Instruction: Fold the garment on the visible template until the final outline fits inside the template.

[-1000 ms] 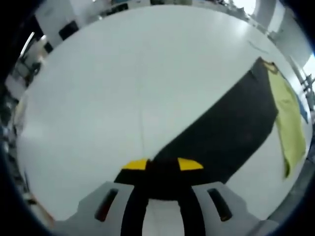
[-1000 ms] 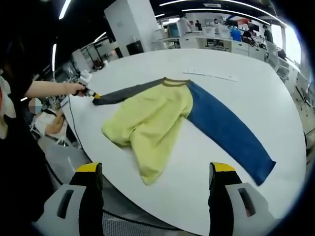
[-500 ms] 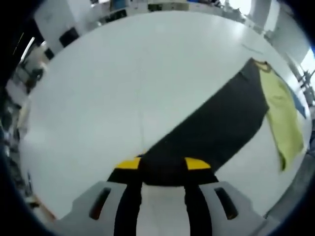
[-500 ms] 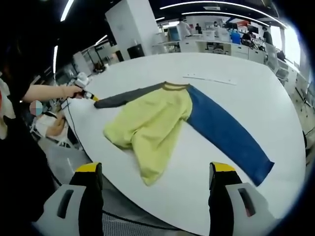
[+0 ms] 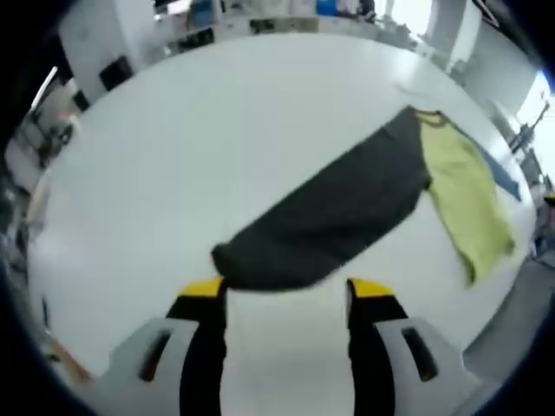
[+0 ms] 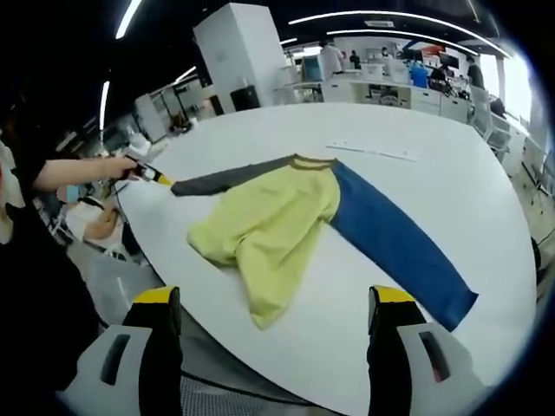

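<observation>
1. The big round white table spreads out ahead of both my tongs; in the right gripper view its near edge curves just beyond my jaw tips, and in the left gripper view its bare top runs far ahead and to the left of my jaws.
2. The long-sleeved garment with a yellow-green cloth body, a dark grey sleeve and a blue sleeve lies on that table ahead of my right tongs, well apart from them. Its body is bunched and rumpled, its lower end pointing towards me.
3. The blue sleeve stretches flat from the collar towards the right, ending ahead of my right-hand jaw.
4. The dark grey sleeve lies straight in the left gripper view, running from just ahead of my jaw tips up and to the right, where it meets the yellow-green body. In the right gripper view it reaches far to the left.
5. My left tongs are released, jaws spread, with the grey cuff end lying on the table just beyond the tips and not gripped. In the right gripper view they sit at that cuff, held by my hand.
6. My right tongs are released, jaws wide apart, hanging off the table's near edge with nothing between them.
</observation>
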`<state>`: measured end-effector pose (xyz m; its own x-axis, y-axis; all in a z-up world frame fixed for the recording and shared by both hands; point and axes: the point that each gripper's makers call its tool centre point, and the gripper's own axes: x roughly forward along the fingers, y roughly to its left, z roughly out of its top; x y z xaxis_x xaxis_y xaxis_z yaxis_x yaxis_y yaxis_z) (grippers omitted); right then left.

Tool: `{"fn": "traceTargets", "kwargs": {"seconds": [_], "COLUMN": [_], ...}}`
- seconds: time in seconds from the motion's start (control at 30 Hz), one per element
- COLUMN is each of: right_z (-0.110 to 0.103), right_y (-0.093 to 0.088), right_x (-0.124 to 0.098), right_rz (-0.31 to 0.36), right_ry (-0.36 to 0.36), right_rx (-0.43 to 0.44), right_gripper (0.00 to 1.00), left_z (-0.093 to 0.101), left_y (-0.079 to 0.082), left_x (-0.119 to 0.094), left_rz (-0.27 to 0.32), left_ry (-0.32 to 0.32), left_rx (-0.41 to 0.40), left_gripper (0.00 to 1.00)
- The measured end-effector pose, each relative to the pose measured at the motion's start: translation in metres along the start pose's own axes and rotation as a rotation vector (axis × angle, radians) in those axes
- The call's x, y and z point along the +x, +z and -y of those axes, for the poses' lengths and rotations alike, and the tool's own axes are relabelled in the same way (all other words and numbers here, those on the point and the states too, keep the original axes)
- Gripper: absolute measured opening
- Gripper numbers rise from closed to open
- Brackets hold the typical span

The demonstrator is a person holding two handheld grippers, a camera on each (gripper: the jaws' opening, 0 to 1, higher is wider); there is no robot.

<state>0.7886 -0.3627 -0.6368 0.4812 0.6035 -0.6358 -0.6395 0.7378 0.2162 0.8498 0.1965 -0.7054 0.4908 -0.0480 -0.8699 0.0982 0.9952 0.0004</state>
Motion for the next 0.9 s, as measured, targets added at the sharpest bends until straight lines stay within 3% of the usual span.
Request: {"fn": "traceTargets", "kwargs": {"seconds": [0.33, 0.9], "right_z": [0.001, 0.003], "right_y": [0.001, -0.004], "right_x": [-0.011, -0.035], "right_rz": [0.032, 0.057], "right_ry": [-0.001, -0.009], "right_rx": [-0.013, -0.03], "right_gripper": [0.89, 0.89], "left_z": [0.033, 0.109], "left_y": [-0.02, -0.027], "left_x": [-0.033, -0.08], "left_rz": [0.021, 0.112], "left_ry": [-0.048, -0.166], "left_rx": [0.024, 0.023], "left_gripper": [0.77, 0.94]}}
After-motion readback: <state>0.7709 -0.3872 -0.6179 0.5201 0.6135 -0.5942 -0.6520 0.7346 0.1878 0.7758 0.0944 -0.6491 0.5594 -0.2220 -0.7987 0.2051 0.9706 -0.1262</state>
